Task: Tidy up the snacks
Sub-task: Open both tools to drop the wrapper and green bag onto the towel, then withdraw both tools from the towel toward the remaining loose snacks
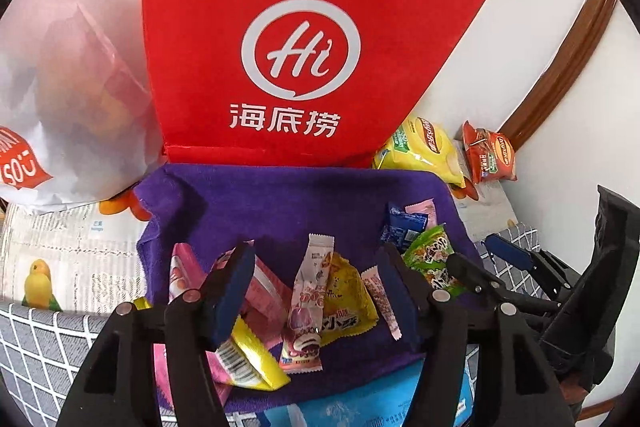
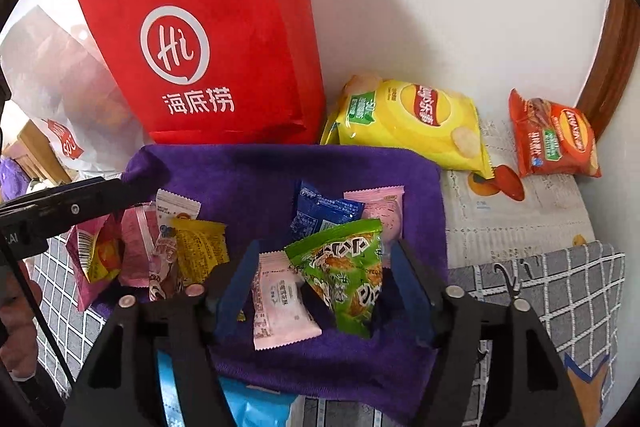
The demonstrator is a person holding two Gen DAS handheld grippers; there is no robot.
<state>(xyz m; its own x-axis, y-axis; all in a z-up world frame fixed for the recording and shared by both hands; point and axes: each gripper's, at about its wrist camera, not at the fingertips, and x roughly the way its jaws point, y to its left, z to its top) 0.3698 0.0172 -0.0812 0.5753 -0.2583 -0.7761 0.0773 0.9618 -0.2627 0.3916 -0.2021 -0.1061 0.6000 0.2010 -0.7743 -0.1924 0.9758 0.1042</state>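
1. Left gripper [image 1: 316,267] has its jaws spread wide with nothing between the pads; it hovers over the purple towel [image 1: 280,203], above a pile of small snacks.
2. Between its fingers, at 6 o'clock in the left view: white-pink wrapper [image 1: 306,303] and yellow packet [image 1: 346,301] just beside it, touching; a yellow bar with barcode [image 1: 250,359] lies under the left finger.
3. Right gripper [image 2: 320,279] is likewise spread apart and grips nothing; the green packet [image 2: 344,271] and pale pink packet [image 2: 280,303] lie between its fingers on the towel, touching each other.
4. Beyond, at 12 o'clock in the right view: blue packet [image 2: 324,213] and a pink packet [image 2: 378,211], side by side.
5. At 9 o'clock in the right view: a second cluster with a yellow packet and pink wrappers, under the left gripper's finger tip.
6. Red paper bag [image 2: 216,39] stands upright at the towel's far edge, 12 o'clock; whether it holds anything cannot be seen.
7. White bag [image 1: 60,99] sits at 10 o'clock; contents blurred.
8. Yellow chip bag [image 2: 416,123] at 1 o'clock, orange chip bag [image 2: 554,143] at 2 o'clock, apart, against the white wall [image 2: 440,7].
9. Checked cloth [image 2: 560,287] is open room at 3 o'clock.
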